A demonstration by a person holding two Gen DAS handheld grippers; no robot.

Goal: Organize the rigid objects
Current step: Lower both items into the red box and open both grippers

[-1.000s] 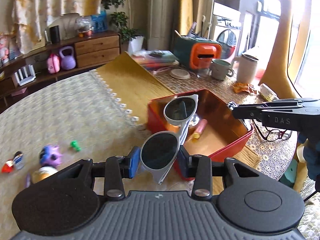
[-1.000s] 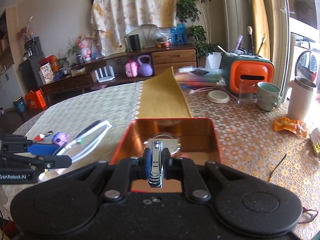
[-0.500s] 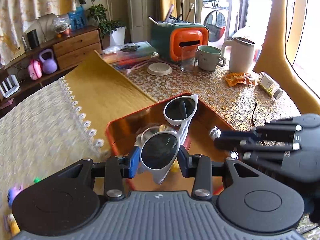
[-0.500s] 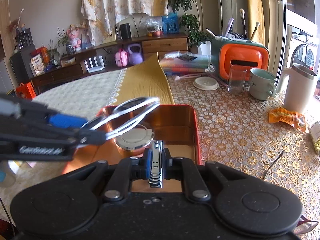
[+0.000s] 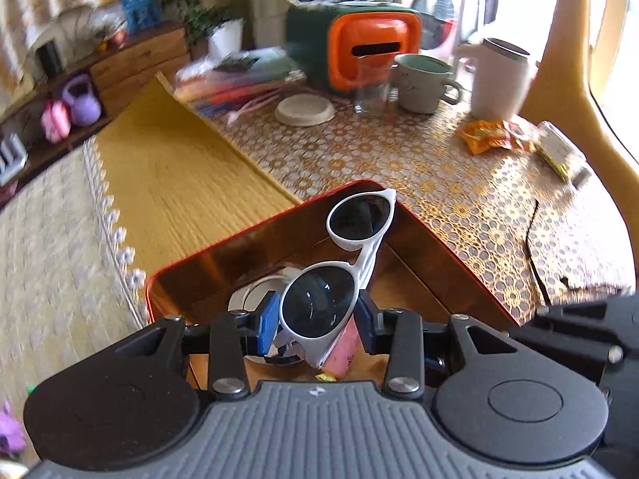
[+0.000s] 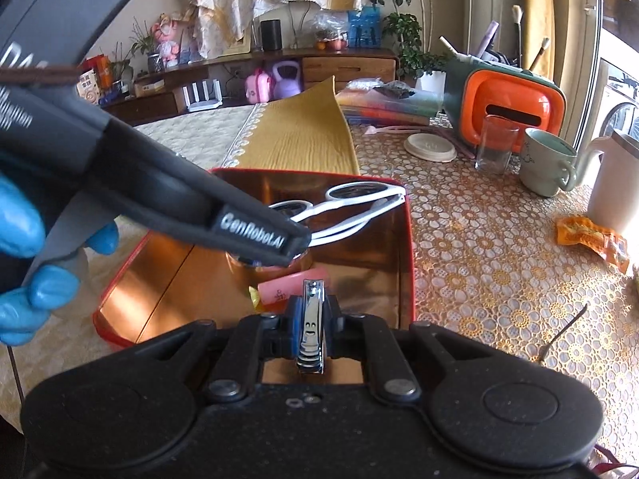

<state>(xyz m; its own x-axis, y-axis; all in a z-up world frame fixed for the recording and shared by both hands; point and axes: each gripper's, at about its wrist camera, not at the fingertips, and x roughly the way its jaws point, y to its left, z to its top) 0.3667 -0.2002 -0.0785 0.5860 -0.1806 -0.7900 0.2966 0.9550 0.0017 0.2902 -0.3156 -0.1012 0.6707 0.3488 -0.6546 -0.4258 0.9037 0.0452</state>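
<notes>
Nearest the right wrist camera, the right gripper (image 6: pixel 310 331) has its fingers closed on a chrome nail clipper (image 6: pixel 311 327), held upright at the near edge of the red tin (image 6: pixel 407 239). Just past the clipper, a pink tube (image 6: pixel 287 288) lies on the tin's coppery floor, with a round metal lid (image 5: pixel 255 293) beside it. Above these, the left gripper (image 5: pixel 315 321) clamps its blue-padded fingers (image 5: pixel 268 321) on the near lens of the white sunglasses (image 5: pixel 339 275); the far lens reaches up toward the tin's far corner, and whether the frame touches the tin cannot be told. A blue-gloved hand (image 6: pixel 24 263) grips the left tool at the left of the right wrist view. Beyond the tin, on the gold-patterned worktop (image 5: pixel 439 167), sit a white coaster (image 5: pixel 304 108), a clear glass (image 6: pixel 495 143), a pale green mug (image 6: pixel 547 161) and a white jug (image 5: pixel 499 80), with an orange wrapper (image 6: pixel 591 239) to the right. Farthest back stands an orange-fronted box (image 6: pixel 515 113).
</notes>
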